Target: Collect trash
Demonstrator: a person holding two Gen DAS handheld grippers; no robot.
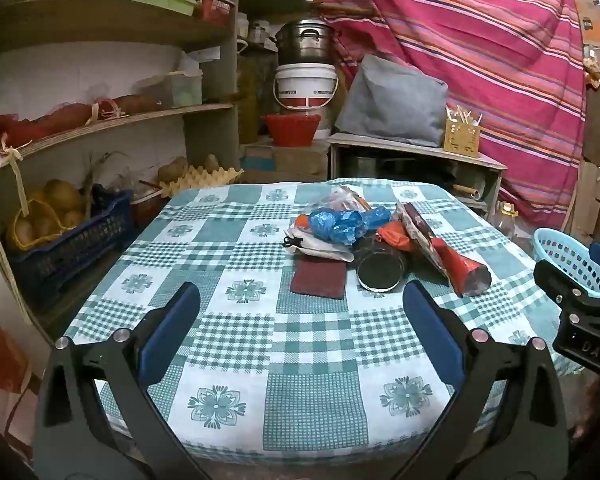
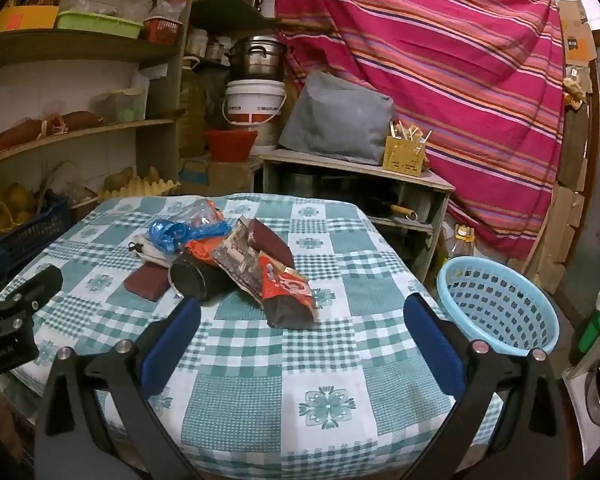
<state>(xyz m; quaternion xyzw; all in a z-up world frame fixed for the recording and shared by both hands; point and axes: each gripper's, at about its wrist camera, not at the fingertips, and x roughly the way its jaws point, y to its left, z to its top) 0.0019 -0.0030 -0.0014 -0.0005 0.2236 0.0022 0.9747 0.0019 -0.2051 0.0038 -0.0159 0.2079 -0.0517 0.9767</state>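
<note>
**Both claws hanging wide open, trash pile sitting mid-desk**

Left claw (image 1: 300, 320) is hovering low over the checkered desk (image 1: 228, 360), spread wide with nothing in it. Right claw (image 2: 302, 328) is doing the same, wide and empty. All the trash is lying bunched together further in: blue plastic bag (image 1: 342, 222), black cup (image 2: 194, 278) tipped on its side, red snack wrapper (image 2: 286, 290) and maroon pad (image 1: 318, 282). Light blue basket (image 2: 500, 306) is sitting just off the desk's right edge.
</note>
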